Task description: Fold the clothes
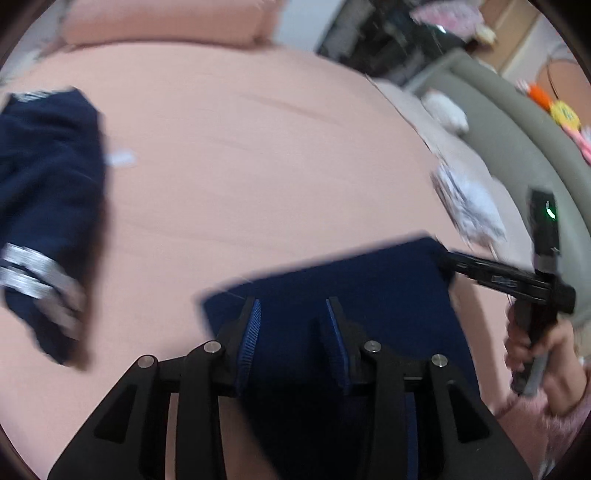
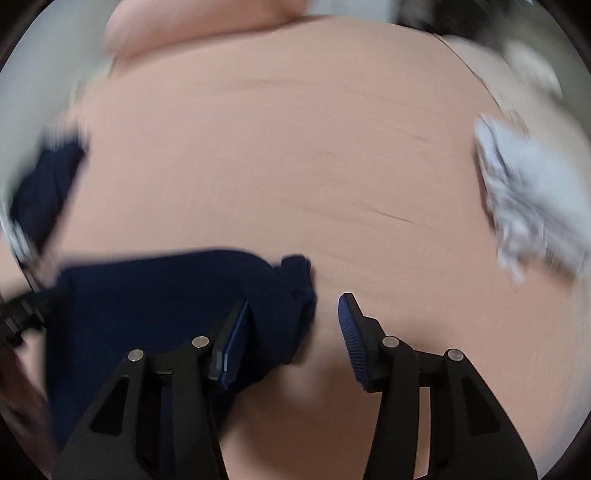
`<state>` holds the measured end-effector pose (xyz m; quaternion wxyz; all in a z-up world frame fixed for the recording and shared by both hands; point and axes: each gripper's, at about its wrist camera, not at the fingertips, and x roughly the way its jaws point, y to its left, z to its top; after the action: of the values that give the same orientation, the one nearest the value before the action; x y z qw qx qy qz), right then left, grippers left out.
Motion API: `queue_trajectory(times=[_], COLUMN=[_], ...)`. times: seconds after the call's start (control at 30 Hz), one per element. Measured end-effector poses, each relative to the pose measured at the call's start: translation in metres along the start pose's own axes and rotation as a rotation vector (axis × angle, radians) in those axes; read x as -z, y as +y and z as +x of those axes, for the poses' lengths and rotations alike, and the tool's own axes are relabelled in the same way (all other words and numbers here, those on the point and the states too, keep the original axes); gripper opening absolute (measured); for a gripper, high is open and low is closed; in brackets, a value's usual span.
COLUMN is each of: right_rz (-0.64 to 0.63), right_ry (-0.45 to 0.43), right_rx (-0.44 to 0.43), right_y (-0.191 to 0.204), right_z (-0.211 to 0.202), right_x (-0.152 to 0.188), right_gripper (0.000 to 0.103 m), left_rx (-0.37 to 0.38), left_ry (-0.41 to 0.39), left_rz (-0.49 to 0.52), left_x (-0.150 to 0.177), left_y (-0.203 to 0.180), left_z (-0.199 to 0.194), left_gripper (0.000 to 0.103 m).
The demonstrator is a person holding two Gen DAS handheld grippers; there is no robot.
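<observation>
A folded navy garment (image 1: 351, 288) lies on the pink bed sheet (image 1: 258, 147). My left gripper (image 1: 293, 314) hovers over its near left part, jaws apart, with the cloth showing beneath the gap and no pad pressing on it. In the right wrist view the same navy garment (image 2: 147, 288) ends in a bunched corner that lies against the left finger of my right gripper (image 2: 295, 299). Its right pad stands clear over bare sheet, so it is open. From the left wrist view the right gripper (image 1: 454, 264) points at the garment's far right corner, held by a hand (image 1: 535, 350).
A second navy garment with grey stripes (image 1: 48, 184) lies crumpled at the left of the bed, also at the left edge (image 2: 44, 192). A white-grey patterned cloth (image 1: 469, 206) sits at the right edge. A pink pillow (image 1: 166, 22) lies at the head; a grey padded rim (image 1: 498, 129) runs on the right.
</observation>
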<state>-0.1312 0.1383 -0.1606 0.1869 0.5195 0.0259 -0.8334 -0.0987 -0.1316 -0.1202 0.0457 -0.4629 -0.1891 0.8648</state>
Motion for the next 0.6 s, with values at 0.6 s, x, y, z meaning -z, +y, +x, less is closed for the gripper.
queue_trajectory(times=[0.6], right_rz=[-0.286], right_ry=[-0.047], right_rx=[0.093], right_y=[0.079], right_z=[-0.009], right_x=[0.011], right_gripper=[0.051], left_rx=[-0.118], left_ry=[0.113], left_rz=[0.033], left_x=[-0.001], left_y=[-0.002], left_z=[0.026], left_gripper=[0.047])
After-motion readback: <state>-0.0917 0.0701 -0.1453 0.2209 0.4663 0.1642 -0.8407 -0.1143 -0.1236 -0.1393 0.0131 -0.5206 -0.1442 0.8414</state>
